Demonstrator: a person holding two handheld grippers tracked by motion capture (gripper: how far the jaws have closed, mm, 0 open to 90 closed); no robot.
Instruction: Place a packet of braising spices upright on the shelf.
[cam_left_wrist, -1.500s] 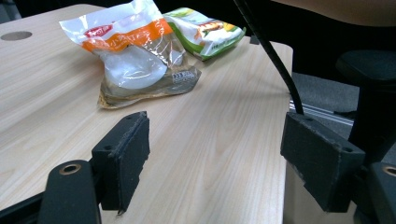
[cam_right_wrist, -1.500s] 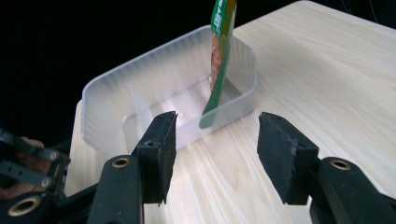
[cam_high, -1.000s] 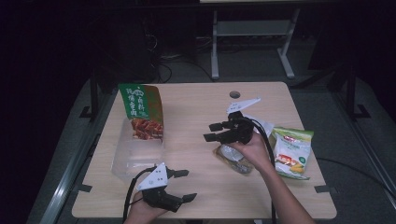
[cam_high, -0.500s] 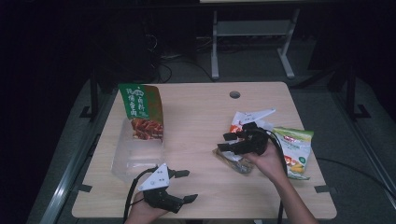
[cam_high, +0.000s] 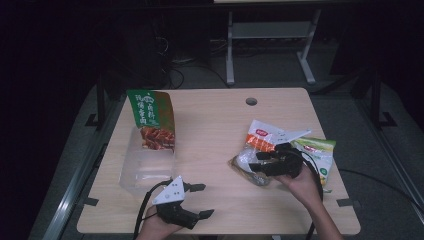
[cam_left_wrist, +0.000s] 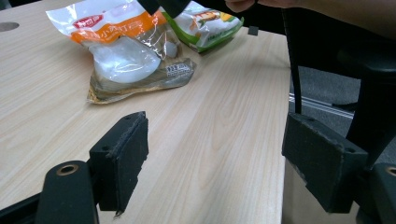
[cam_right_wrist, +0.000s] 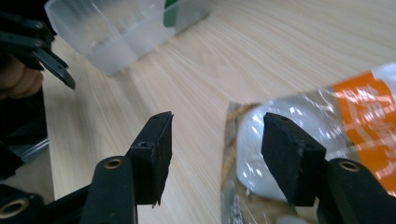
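The clear snack bag sits half under the right tongs, jaws wide and empty. One jaw may just pinch slippery film and slide. The left tongs gape idle.

A clear plastic bin lies near the table's left edge, toward the front, its open mouth facing the back. A tall green snack pouch with a picture of brown food stands partly inside that mouth, leaning toward the back-left corner. Near the right edge lies a green and yellow snack bag, flat on the wood. A round cable hole sits close to the back edge, right of centre. Beyond the table, on the dark floor, stands a grey metal frame with two splayed legs, and loose cables trail beside it.
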